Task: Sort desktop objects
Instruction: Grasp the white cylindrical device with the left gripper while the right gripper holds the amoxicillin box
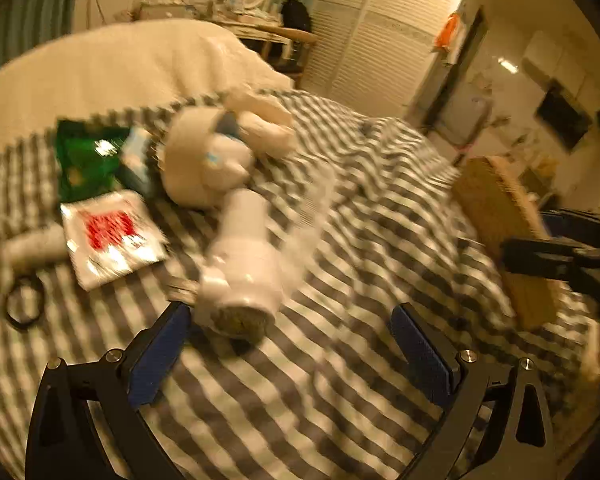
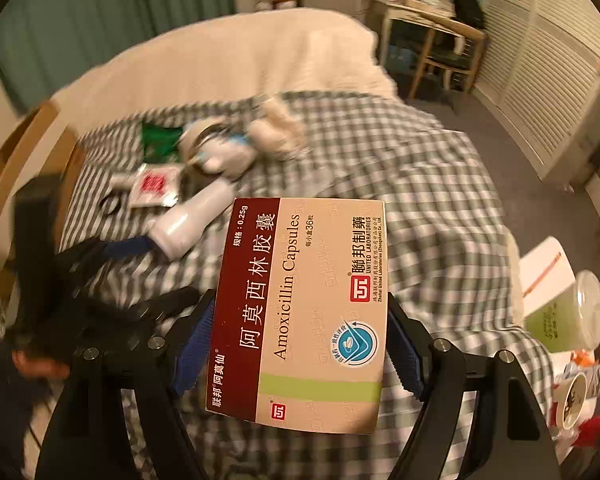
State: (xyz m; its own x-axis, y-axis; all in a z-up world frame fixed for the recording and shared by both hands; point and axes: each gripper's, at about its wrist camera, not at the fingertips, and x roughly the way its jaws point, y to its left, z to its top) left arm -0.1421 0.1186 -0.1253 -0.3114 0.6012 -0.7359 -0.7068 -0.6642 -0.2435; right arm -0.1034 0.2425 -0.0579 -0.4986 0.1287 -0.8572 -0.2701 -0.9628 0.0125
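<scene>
My right gripper (image 2: pixel 300 344) is shut on an Amoxicillin capsule box (image 2: pixel 304 312), held above the checked bedspread (image 2: pixel 420 200). My left gripper (image 1: pixel 288 344) is open and empty, just short of a white bottle (image 1: pixel 244 264) lying on its side; the bottle also shows in the right wrist view (image 2: pixel 188 224). Beyond it lie a white plush toy (image 1: pixel 212 160), a red-and-white sachet (image 1: pixel 112 236), a green packet (image 1: pixel 84 160), a small white tube (image 1: pixel 36 248) and a black ring (image 1: pixel 24 304). The left wrist view is blurred.
A cream blanket (image 2: pixel 240 52) covers the bed's far end. A brown cardboard box (image 1: pixel 504 232) stands at the right of the bed. A drink cup (image 2: pixel 560 316) and mug (image 2: pixel 572 396) sit at the bed's right side. A wooden chair (image 2: pixel 436 48) stands behind.
</scene>
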